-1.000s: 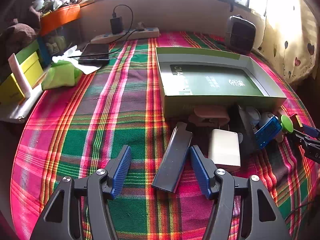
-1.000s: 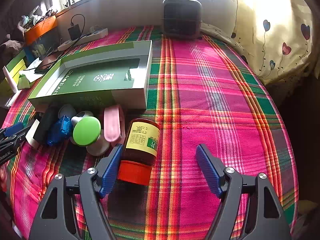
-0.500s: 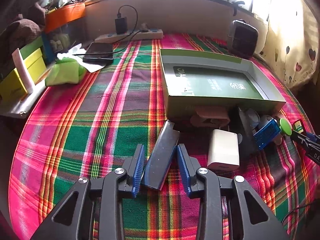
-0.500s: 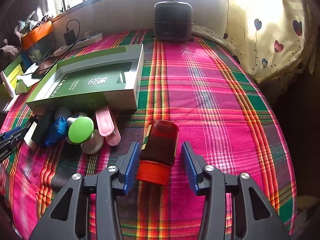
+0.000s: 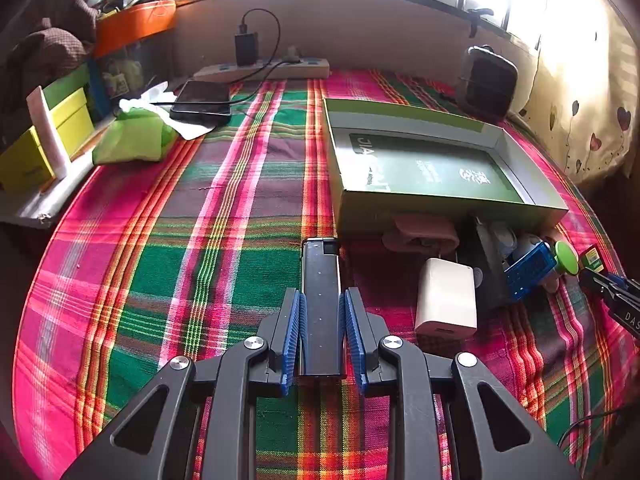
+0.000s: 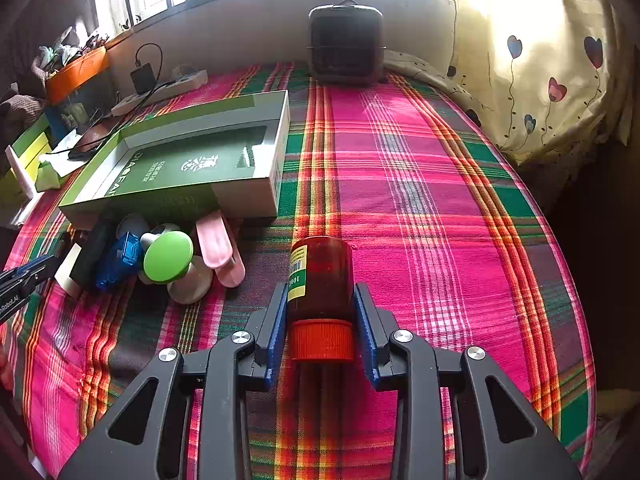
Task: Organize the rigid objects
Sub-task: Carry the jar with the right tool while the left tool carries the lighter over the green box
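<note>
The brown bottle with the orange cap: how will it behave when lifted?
The bottle lies on its side, so if released it would probably roll. It looks rigid, and the right gripper, whose jaws have just been closing, clamps its smooth round body, which may slip.

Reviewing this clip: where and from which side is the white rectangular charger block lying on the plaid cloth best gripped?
Judging by its pose, across its two long flat sides. The white rectangular charger block lies flat, its near short end free, so come from the near side; the dark upright box crowds its right side, leaving that finger little room.
</note>
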### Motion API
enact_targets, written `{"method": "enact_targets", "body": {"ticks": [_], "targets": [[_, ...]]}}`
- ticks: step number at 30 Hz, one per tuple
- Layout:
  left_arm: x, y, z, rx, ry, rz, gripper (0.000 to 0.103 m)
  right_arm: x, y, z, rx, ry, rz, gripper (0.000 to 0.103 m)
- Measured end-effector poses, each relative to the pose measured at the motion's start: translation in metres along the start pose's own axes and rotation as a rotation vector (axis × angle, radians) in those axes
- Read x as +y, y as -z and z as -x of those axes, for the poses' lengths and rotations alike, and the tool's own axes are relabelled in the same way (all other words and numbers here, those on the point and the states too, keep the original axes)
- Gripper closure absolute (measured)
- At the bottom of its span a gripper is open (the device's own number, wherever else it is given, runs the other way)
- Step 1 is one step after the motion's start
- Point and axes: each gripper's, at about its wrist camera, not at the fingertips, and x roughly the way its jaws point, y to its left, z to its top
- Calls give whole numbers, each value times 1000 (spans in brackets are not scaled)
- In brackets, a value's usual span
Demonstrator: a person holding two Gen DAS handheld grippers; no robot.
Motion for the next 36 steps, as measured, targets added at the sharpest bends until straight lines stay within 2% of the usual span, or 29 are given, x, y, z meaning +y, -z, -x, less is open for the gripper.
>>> {"method": "enact_targets", "body": {"ticks": [10, 19, 28, 36], "targets": [[1, -2, 12, -20, -2, -1, 81, 1, -3, 9, -21, -28, 5, 70], [0, -18, 31, -54, 28, 4, 81, 3, -14, 23, -58, -40, 13, 70], [-12, -48, 40, -86, 88, -11, 81, 17, -46, 32, -92, -94, 45, 70], [-31, -71, 24, -70, 131, -41, 81, 34, -73, 17, -68, -149, 66, 70]]}}
